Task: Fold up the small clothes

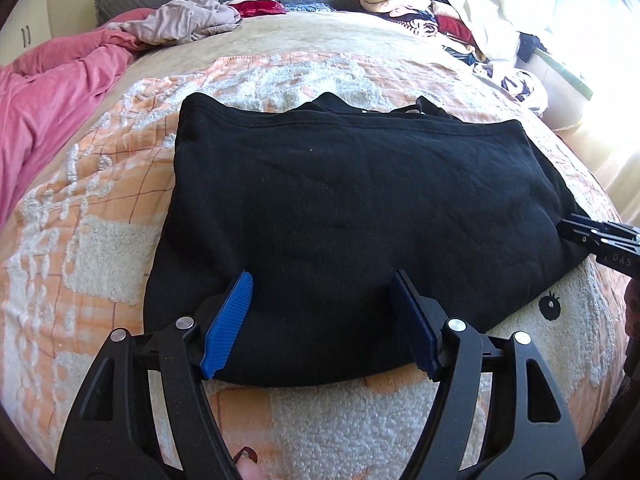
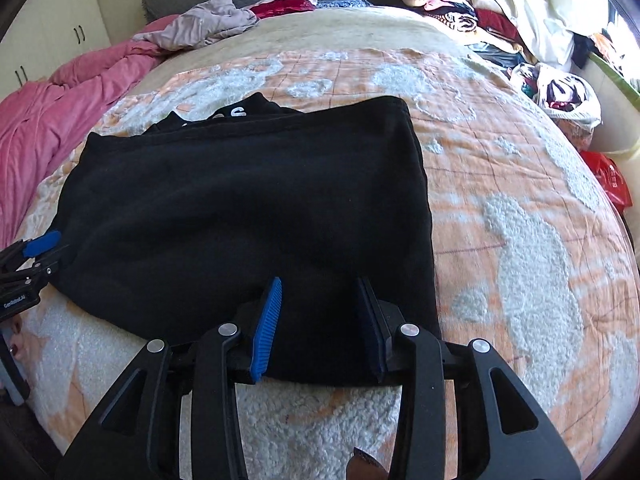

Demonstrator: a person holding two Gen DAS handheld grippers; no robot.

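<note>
Garment (image 1: 340, 208) lies folded once on bed (image 1: 100, 208); left tool (image 1: 320, 320) and right tool (image 2: 320, 324) spread, pinching nothing; next needs regrasping the near edge.

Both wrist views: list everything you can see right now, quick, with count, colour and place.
black garment: one, black, folded flat mid-bed, white lettering at its far edge
bedspread: one, orange and white, fleecy, under the garment
pink blanket: one, pink, bunched along the bed's left side
beige garment: one, beige, crumpled at the far left
red cloth: one, red, beside the beige garment
clothes pile: one heap, mixed colours, far right corner
red bag: one, red, off the bed's right edge
left gripper: black with blue pads, open, over the garment's near edge
right gripper: same, open, over the garment's near right corner
</note>
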